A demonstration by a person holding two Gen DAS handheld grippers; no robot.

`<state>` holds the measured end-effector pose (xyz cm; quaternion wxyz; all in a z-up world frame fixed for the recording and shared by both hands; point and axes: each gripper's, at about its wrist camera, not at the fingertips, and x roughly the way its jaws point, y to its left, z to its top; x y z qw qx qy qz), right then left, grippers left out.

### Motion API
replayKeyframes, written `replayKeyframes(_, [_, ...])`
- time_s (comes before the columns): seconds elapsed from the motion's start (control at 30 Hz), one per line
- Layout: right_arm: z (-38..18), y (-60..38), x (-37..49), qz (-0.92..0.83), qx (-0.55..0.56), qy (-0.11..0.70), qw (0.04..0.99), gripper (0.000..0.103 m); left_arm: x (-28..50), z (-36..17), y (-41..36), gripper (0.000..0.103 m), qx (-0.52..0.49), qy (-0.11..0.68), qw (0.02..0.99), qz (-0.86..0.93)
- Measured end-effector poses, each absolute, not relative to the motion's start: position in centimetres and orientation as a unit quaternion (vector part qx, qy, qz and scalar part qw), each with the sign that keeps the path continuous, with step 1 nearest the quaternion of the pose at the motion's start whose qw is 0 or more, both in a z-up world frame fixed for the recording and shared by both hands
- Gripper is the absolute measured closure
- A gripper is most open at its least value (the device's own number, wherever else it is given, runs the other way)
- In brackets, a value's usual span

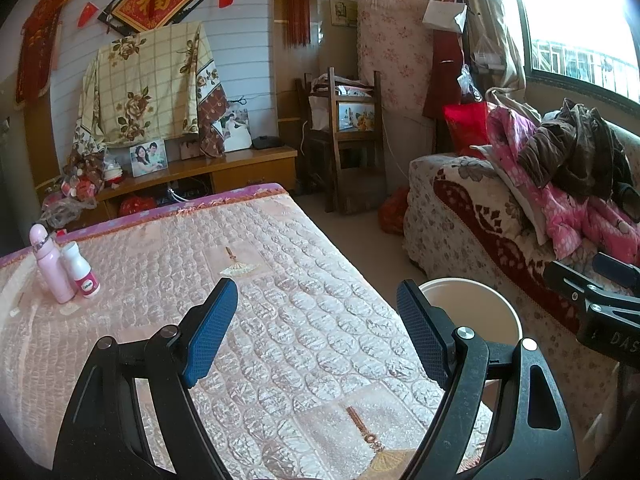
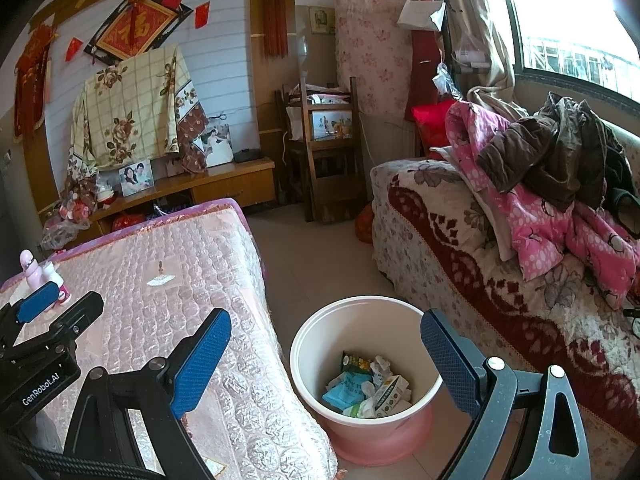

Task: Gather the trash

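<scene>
A pink bin [image 2: 320,344] stands on the floor between the covered table and the sofa; it holds crumpled wrappers and cartons [image 2: 370,390]. Its rim also shows in the left wrist view [image 1: 480,300]. My right gripper [image 2: 324,364] is open and empty above the bin. My left gripper [image 1: 316,332] is open and empty over the quilted table cover [image 1: 260,300]; it also shows at the left edge of the right wrist view [image 2: 60,308]. The right gripper's body shows at the right edge of the left wrist view [image 1: 600,300].
A pink bottle [image 1: 50,264] and a small white bottle [image 1: 82,270] stand at the table's far left. A sofa [image 2: 500,280] piled with clothes is on the right. A wooden chair [image 2: 324,148] and low cabinet [image 2: 224,184] stand at the back.
</scene>
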<state>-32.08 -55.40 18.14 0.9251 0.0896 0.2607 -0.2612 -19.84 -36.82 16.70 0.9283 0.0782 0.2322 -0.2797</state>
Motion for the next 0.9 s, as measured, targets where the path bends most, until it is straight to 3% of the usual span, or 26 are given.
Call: replayKeyframes(0.9, [16.9, -55.5, -32.0, -0.256, 0.086, 0.272, 0.924, 0.008, -20.1, 16.2, -36.8, 0.022, 0.079, 0.233, 0.929, -0.277])
